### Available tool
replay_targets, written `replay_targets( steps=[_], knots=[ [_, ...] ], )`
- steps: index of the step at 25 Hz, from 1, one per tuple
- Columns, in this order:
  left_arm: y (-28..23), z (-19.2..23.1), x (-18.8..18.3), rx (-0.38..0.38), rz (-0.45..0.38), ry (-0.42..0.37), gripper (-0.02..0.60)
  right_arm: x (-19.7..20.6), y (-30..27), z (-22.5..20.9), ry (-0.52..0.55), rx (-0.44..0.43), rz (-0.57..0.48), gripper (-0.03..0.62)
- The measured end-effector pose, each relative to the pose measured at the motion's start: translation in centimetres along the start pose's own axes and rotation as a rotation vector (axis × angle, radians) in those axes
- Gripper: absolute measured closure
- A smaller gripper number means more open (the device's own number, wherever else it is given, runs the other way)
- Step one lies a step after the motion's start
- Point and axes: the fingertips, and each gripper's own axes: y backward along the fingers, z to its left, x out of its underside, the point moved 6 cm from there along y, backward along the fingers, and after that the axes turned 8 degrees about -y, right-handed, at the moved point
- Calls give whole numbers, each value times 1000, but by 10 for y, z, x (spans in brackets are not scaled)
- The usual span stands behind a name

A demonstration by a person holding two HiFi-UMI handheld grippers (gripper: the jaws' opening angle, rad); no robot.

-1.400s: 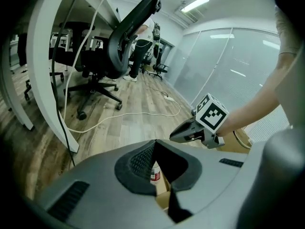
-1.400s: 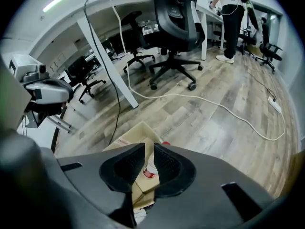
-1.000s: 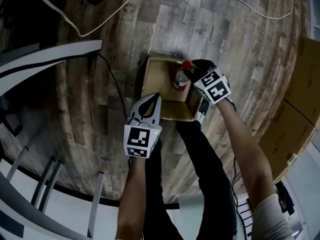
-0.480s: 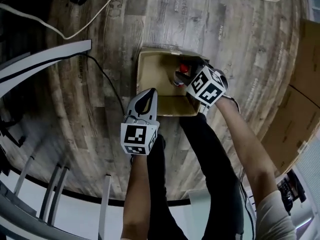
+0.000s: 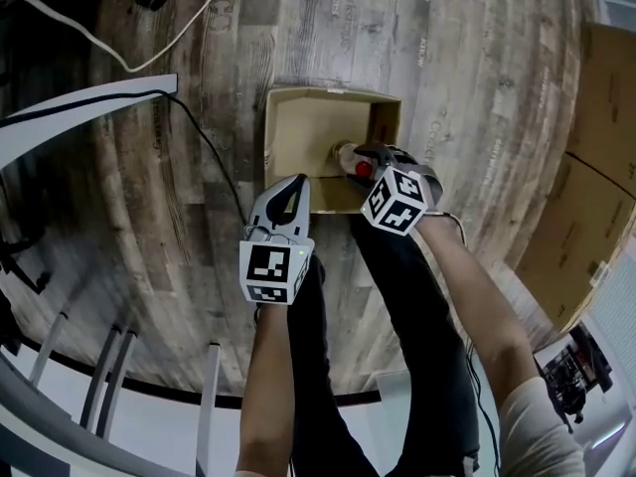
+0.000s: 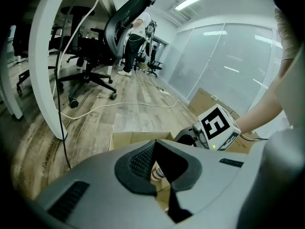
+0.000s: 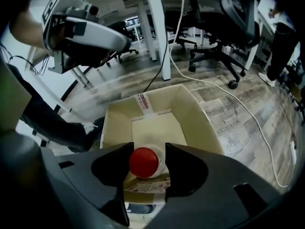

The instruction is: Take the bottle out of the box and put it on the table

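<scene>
An open cardboard box (image 5: 298, 95) stands on the wooden floor. Inside it, near the right wall, a clear bottle (image 5: 344, 153) leans with its red cap (image 5: 364, 168) toward me. My right gripper (image 5: 368, 159) points steeply down over the bottle's top. Its jaws are opening with the cap (image 7: 144, 162) between them, and I see no pad pressing on it. My left gripper (image 5: 297, 181) hovers at the box's near left edge, its tips together and holding nothing. Through its jaws (image 6: 155, 143) a bit of the bottle (image 6: 156, 171) shows.
Cables (image 5: 199, 23) run over the floor beyond the box. Stacked cardboard boxes (image 5: 596, 117) stand at the right, a white desk frame (image 5: 89, 102) at the left. Office chairs (image 7: 219, 37) and desk legs (image 7: 157, 27) stand further off. My legs (image 5: 397, 296) are just below the box.
My right gripper has swung from the box's right wall toward its near side, over the bottle. The bottle's cap now leans toward me. My left gripper has shifted only slightly.
</scene>
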Motion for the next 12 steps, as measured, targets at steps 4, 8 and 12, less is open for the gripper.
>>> replay_targets(
  steps=[4, 8, 12],
  knots=[
    [8, 1, 0, 1, -9, -23, 569, -2, -3, 8, 73, 21, 22, 358],
    [18, -3, 12, -2, -2, -16, 569, 5, 2, 19, 113, 29, 51, 373],
    [21, -9, 21, 26, 13, -26, 569, 8, 3, 18, 108, 34, 69, 391]
  ],
)
